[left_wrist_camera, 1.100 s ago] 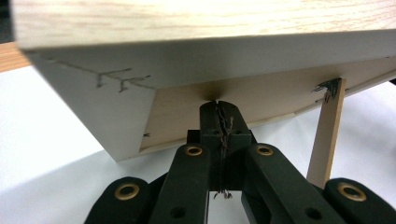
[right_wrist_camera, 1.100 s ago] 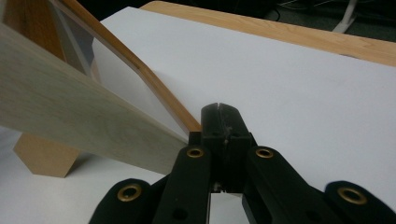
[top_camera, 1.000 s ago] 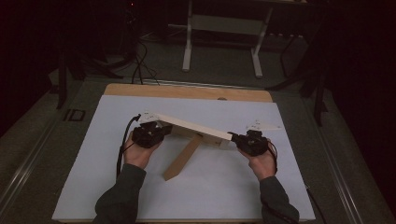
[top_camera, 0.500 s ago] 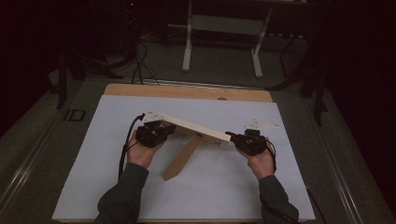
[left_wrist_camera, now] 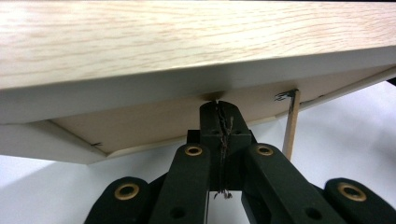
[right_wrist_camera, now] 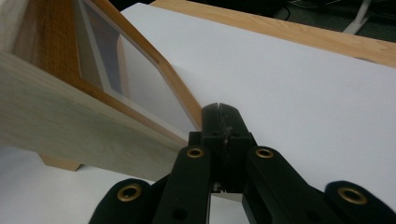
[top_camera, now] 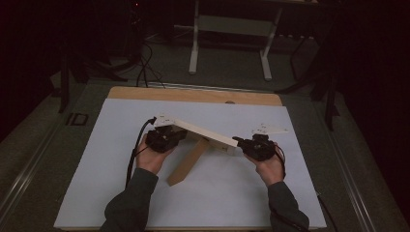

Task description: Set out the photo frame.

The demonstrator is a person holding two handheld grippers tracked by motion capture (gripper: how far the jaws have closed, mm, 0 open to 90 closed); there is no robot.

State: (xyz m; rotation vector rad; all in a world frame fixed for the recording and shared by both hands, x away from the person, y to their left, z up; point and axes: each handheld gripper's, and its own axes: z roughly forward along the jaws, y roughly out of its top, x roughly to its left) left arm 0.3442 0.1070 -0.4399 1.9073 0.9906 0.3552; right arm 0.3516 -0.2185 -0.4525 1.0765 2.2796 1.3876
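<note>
**Wooden Frame Being Held Up By Both Ends**

A long wooden frame (top_camera: 203,133) is being held above the white sheet (top_camera: 96,183) on the bench (top_camera: 193,94). It is being kept up between the two grippers, near the middle of the bench. One end is being touched by the left gripper (top_camera: 167,137), and the other end by the right gripper (top_camera: 251,145). A wooden leg (top_camera: 188,162) is being stretched down from the frame to the sheet.

In the left gripper view, the fingers (left_wrist_camera: 208,135) are being pressed fully together, with their tips against the underside of the frame (left_wrist_camera: 187,42). In the right gripper view, the fingers (right_wrist_camera: 210,130) are also being kept tightly closed, right at the edge of the frame (right_wrist_camera: 70,126). Whether anything is being pinched cannot be told.
</note>
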